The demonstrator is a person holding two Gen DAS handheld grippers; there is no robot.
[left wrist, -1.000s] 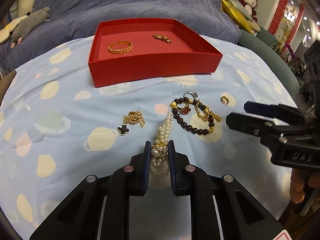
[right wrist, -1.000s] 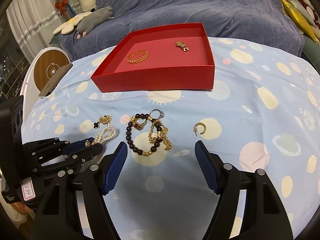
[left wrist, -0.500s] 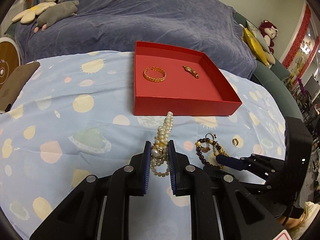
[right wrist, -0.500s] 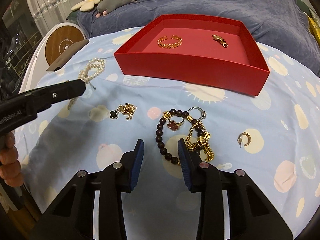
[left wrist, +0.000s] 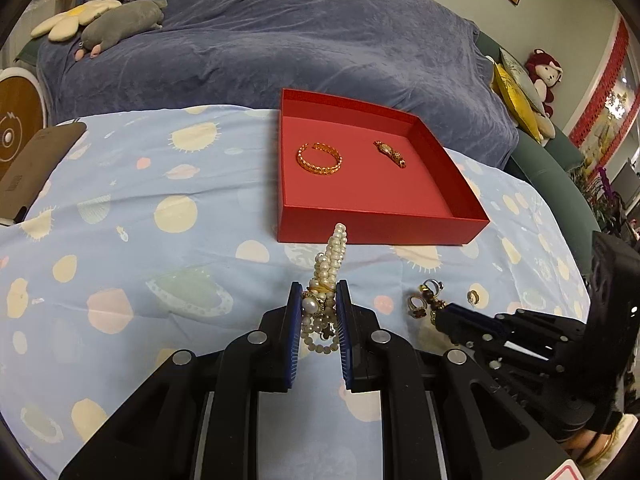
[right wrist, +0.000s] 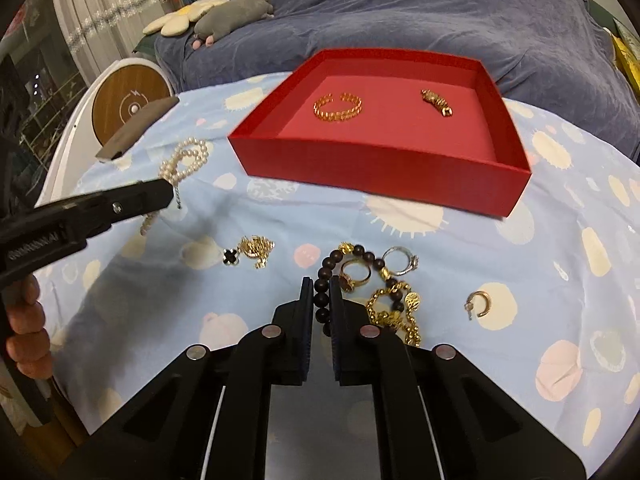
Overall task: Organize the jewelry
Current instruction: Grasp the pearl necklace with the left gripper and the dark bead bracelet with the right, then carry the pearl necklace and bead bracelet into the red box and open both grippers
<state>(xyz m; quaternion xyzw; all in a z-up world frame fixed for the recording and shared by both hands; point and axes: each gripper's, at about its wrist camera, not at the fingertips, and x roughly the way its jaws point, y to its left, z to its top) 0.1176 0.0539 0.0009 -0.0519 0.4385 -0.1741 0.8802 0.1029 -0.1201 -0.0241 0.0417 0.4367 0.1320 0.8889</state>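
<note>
Here the left gripper [left wrist: 319,306] is clamped on the pearl bracelet [left wrist: 329,276], held off the cloth near the red box [left wrist: 384,230]. The right gripper [right wrist: 321,300] has just pinched onto the dark bead bracelet [right wrist: 325,280], lying right of it. Next, I judge, each goes over the near wall to join the gold bangle [left wrist: 319,158].
</note>
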